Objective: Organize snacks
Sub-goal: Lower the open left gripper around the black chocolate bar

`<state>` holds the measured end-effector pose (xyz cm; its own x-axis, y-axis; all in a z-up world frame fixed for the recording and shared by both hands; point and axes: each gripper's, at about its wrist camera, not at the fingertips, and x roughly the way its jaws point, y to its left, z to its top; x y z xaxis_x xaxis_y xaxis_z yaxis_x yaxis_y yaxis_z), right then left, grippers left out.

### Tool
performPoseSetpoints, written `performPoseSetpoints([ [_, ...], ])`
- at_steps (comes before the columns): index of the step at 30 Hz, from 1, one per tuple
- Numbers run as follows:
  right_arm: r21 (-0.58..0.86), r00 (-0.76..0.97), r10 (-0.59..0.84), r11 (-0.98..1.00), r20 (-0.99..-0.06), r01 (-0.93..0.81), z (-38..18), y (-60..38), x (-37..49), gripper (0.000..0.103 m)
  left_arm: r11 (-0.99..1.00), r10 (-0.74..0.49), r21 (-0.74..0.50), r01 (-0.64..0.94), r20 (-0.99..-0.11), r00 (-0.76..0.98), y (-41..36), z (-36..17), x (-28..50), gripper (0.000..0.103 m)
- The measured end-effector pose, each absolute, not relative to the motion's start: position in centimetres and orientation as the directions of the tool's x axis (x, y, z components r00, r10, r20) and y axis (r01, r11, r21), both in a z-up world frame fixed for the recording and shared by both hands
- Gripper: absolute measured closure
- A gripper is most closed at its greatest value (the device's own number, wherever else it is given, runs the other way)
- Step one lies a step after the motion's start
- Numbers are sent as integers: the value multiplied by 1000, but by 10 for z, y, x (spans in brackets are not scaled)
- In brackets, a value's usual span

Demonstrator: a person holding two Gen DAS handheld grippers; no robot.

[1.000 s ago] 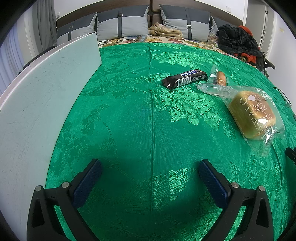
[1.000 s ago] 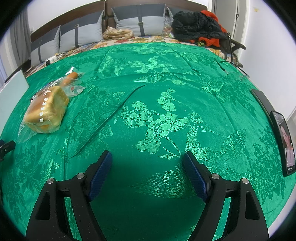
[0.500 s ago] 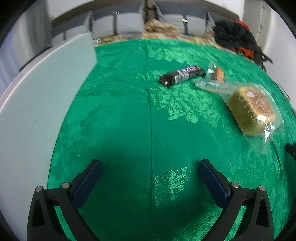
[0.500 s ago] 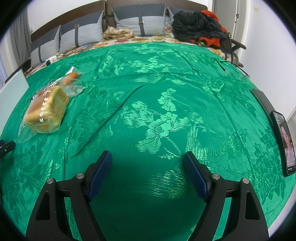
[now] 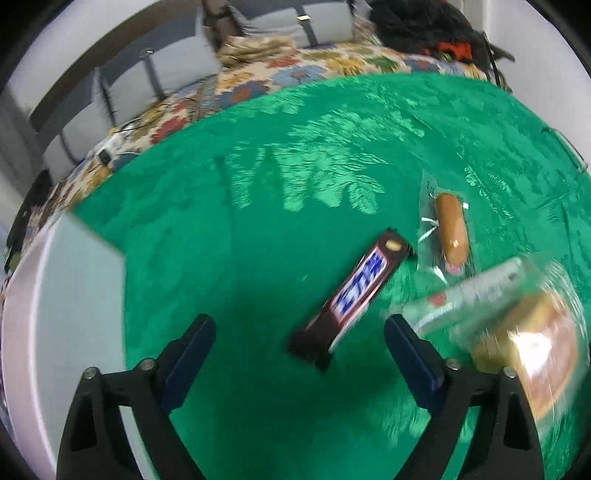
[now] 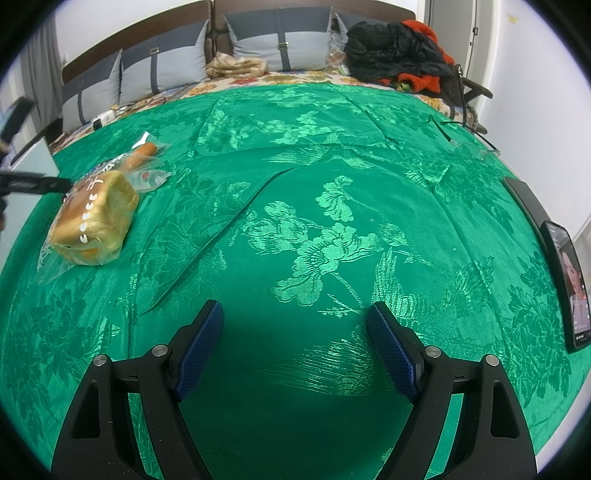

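Chocolate bar: the dark brown wrapped chocolate bar with a white-and-blue label [image 5: 354, 295] lies slantwise on the green brocade bedspread [image 5: 258, 229]; its near end sits between the fingers of my left gripper [image 5: 297, 338], closer to the right one, with no pad touching it.
Bread: the golden loaf in a clear plastic bag [image 5: 524, 343] lies just right of my left gripper's right finger, blurred in that view; my right wrist view shows it far left [image 6: 94, 218], well apart from my right gripper [image 6: 295, 332].
Sausage: the small tan sausage in a clear wrapper [image 5: 450, 230] lies beyond the bar's far end, just beside it and the bread bag.
Tray: the pale flat white board [image 5: 62, 314] lies along the left of my left gripper.
Left gripper state: spread wide and closing, the bar's near end between the blue pads, nothing pinched.
Right gripper state: spread wide over bare bedspread, nothing between the pads.
Pose: both grippers point steeply down at the bed; the left one is rolled, so the headboard and grey pillows [image 5: 258, 33] run tilted in its view.
Change: a second ago the bar lay far ahead of my left gripper; now it is at the fingertips, and the jaws are narrower. My right gripper's view is the same, except that a dark blurred arm [image 6: 33, 182] has come in at its left edge.
Other: a black phone [image 6: 565, 284] lies at the bed's right edge.
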<state>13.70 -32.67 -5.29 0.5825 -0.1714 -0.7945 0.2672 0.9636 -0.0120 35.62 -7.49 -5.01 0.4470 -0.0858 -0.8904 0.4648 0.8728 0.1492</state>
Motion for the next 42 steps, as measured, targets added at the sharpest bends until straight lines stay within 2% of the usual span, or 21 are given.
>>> performPoseSetpoints([
  [2, -12, 582, -171, 964, -795, 267, -53, -327, 137, 19, 868, -96, 129, 479, -903, 419, -83, -59, 367, 21],
  [4, -12, 582, -171, 964, -795, 267, -53, -327, 137, 18, 874, -116, 90, 478, -915, 385, -86, -64, 374, 36],
  [5, -12, 582, -171, 964, -795, 267, -53, -326, 137, 17, 884, -157, 33, 465, -918, 364, -83, -64, 377, 42],
  [6, -12, 582, -169, 964, -796, 265, -53, -326, 137, 17, 892, -185, -10, 453, -921, 344, -82, -64, 380, 54],
  [7, -11, 581, -168, 965, -796, 263, -53, -326, 137, 17, 905, -177, -10, 426, -919, 354, -78, -63, 379, 73],
  [8, -11, 580, -167, 965, -797, 262, -53, -325, 137, 16, 909, -173, -8, 418, -917, 358, -76, -62, 378, 82],
  [9, -11, 580, -166, 965, -797, 262, -54, -325, 137, 16, 913, -174, -15, 407, -918, 356, -74, -63, 375, 86],
  [14, -11, 580, -166, 965, -798, 262, -54, -325, 136, 16, 963, -170, -79, 259, -920, 354, -34, -61, 329, 87],
  [21, -11, 579, -166, 965, -798, 262, -53, -325, 136, 16, 979, -160, -94, 183, -907, 390, 9, -59, 220, 86],
  [23, -11, 580, -166, 965, -798, 261, -53, -325, 136, 16, 979, -172, -112, 168, -896, 410, 17, -62, 207, 83],
  [24, -11, 580, -166, 965, -798, 261, -53, -325, 136, 16, 980, -177, -118, 162, -886, 429, 20, -63, 203, 75],
  [25, -11, 580, -166, 965, -798, 261, -53, -325, 136, 16, 981, -172, -114, 154, -880, 443, 23, -64, 200, 53],
  [26, -11, 580, -166, 965, -798, 262, -53, -325, 136, 16, 985, -152, -95, 144, -877, 456, 24, -65, 200, 38],
  [27, -11, 580, -166, 965, -798, 261, -53, -326, 136, 16, 989, -125, -71, 129, -873, 472, 26, -66, 201, 18],
  [32, -10, 580, -166, 965, -798, 262, -53, -325, 137, 17, 992, -60, 7, 128, -852, 519, 30, -75, 204, 13],
  [34, -11, 580, -168, 965, -797, 263, -52, -325, 137, 17, 992, -69, -1, 126, -839, 540, 33, -76, 203, 6],
  [38, -13, 580, -172, 963, -797, 267, -52, -325, 136, 17, 993, -67, -1, 116, -822, 566, 36, -78, 200, 1],
  [42, -13, 579, -173, 963, -797, 269, -52, -326, 136, 17, 994, -62, -1, 107, -820, 569, 35, -80, 205, 0],
])
